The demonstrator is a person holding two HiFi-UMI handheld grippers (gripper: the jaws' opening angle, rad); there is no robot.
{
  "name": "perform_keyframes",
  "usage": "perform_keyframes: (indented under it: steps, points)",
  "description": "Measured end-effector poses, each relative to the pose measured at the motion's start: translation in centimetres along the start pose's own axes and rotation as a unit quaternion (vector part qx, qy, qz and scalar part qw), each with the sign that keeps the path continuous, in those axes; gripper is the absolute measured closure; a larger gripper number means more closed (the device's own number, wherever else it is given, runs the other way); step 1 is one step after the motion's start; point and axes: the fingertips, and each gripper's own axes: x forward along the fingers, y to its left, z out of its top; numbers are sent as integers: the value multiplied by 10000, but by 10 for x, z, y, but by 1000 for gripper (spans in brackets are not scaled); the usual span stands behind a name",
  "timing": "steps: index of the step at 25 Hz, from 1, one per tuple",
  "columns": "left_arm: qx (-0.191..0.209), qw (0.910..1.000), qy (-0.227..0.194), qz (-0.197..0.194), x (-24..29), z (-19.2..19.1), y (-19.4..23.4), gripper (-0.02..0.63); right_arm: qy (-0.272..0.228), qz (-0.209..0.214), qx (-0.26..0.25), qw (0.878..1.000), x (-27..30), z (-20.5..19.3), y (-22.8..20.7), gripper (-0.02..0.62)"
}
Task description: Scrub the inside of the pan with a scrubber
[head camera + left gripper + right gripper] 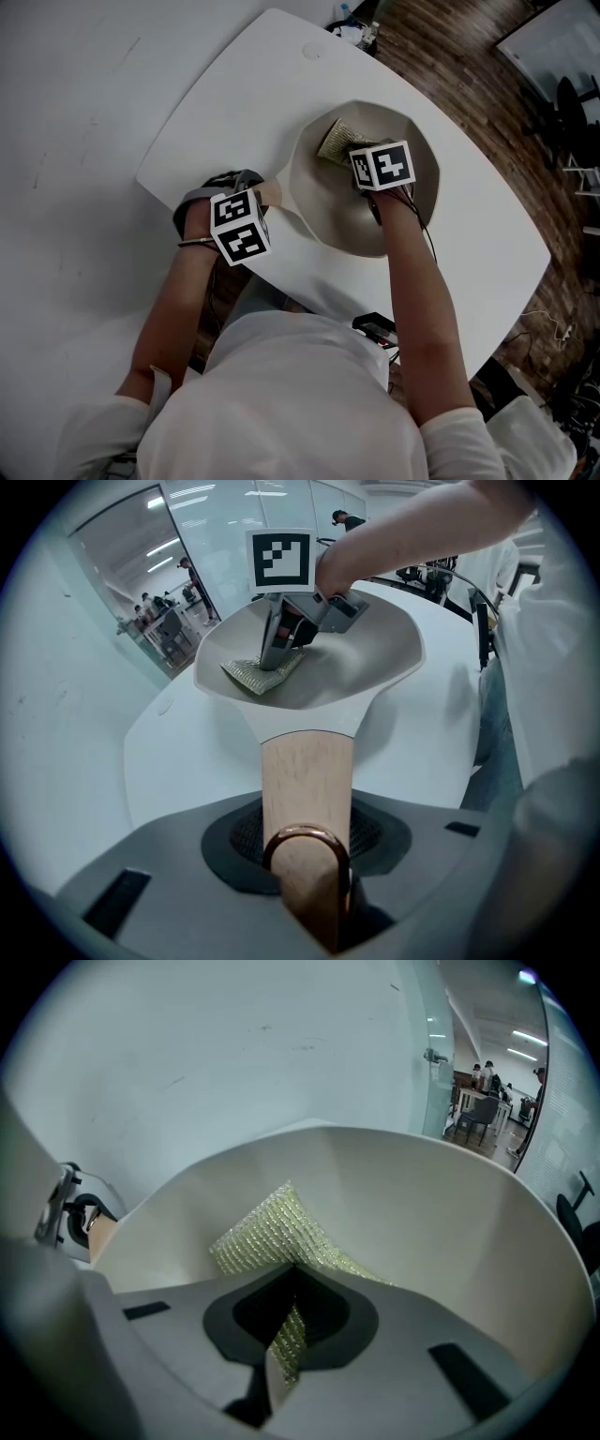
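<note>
Right gripper (286, 1330) is pinching one edge of the yellow-green mesh scrubber (267, 1232), jaws nearly together on it. The rest of the scrubber is fanning out and lying against the sloped inner wall of the cream pan (450, 1232), on the side away from the person. Left gripper (309, 874) is clamping the pan's wooden handle (307, 780), jaws partly apart around it, with the copper ring (305, 834) at the handle's end just at the jaws. The pan is sitting mid-way across the white table (469, 262), with its handle pointing toward the near edge.
</note>
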Motion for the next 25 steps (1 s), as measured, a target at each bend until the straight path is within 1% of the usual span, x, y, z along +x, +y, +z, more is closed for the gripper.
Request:
perform_keyframes:
  steps: [12,17,21,25]
  points:
    - [54,9999,-52,-96,1,2,-3,459,-59,329,-299,9990,11,0,46,572]
    - [156,9995,-71,-257,1,3,-10,459,33,451,-367,9983,11,-10,63,572]
    - [179,9992,-82,-335,1,5,-12,459,145,673,-297,9972,8,-18,73,572]
    - [269,9988,-82,-412,1,4,-13,459,401,914,-126,9949,6,-29,84,572]
